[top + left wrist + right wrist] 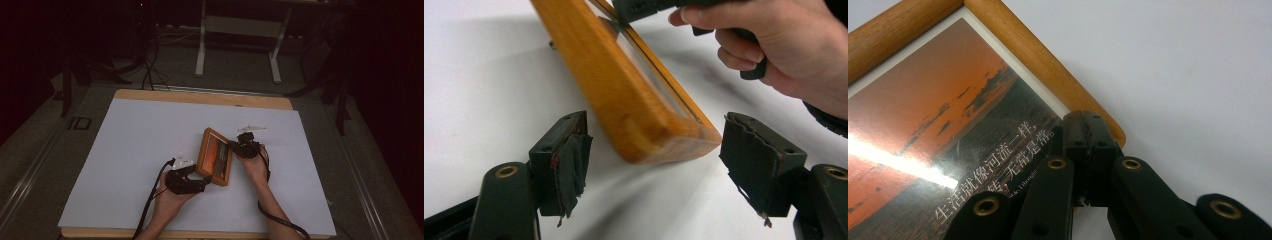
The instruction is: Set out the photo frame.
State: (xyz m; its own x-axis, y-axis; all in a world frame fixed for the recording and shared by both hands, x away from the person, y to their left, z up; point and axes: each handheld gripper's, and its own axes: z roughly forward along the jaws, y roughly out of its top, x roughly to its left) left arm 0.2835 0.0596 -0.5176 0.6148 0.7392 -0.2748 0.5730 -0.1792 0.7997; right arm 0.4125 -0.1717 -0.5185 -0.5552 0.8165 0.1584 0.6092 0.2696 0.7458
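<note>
High view puts the picture frame (216, 157) near the middle of the white sheet (125, 150) that covers the table, tilted rather than lying flat, with a gripper at each end. The right gripper (234, 145) has its jaws pressed together at the frame's far corner — in the right gripper view the closed tips sit right on the rounded wooden edge, though whether they pinch the wood or merely press against it I cannot tell from that angle. The left gripper (204, 181) is at the frame's near end with its jaws spread wide; in the left gripper view the near corner (674, 142) of the frame lies between the two pads (574, 165), touching neither.

To do this step well, the left gripper should slide further on so the pads straddle the wooden rail itself, not just the corner tip, then close squarely on the two flat faces. The right gripper should stay steady meanwhile — it seems to be what props the frame, and any twist would swing the near corner out from between the pads.
</note>
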